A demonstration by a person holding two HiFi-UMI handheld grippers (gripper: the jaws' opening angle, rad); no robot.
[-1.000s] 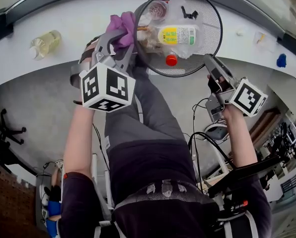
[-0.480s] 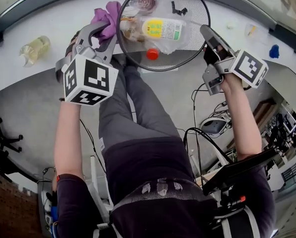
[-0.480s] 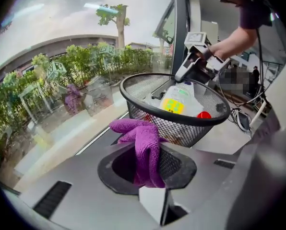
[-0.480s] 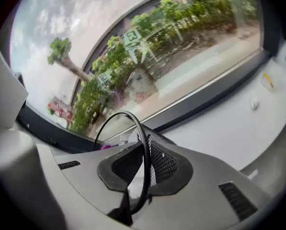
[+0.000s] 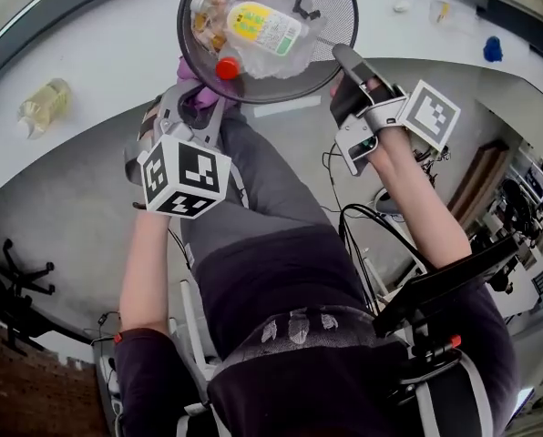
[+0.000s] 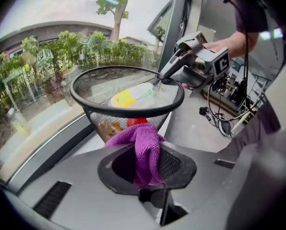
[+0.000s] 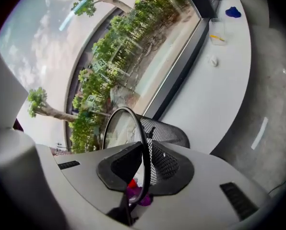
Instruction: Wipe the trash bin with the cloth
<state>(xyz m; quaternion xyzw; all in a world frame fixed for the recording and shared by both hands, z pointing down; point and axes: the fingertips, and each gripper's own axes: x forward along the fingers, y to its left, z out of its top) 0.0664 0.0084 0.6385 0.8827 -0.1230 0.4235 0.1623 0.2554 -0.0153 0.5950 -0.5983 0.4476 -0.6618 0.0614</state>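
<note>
your left gripper [image 5: 199,105] is clamped on the purple cloth [image 6: 145,150], bunched at the tips so it can rub mesh. it sits just under the rim at the near wall of the trash bin [image 5: 331,15]; i can't confirm contact. your right gripper [image 5: 348,66] pinches the rim, though its jaws have just been easing open a touch. that likely braces the bin on the white ledge [image 5: 98,35] while you scrub. bottles [image 5: 262,27] lie inside, so mind tipping.

- dark short-sleeved top [image 5: 281,289]; grey trousers [image 5: 262,189];
- left gripper [image 5: 199,100] and right gripper [image 5: 344,59]: grey shells; black fingers [image 6: 174,164]; each bears a white cube [image 5: 182,176] with black square markers
</note>
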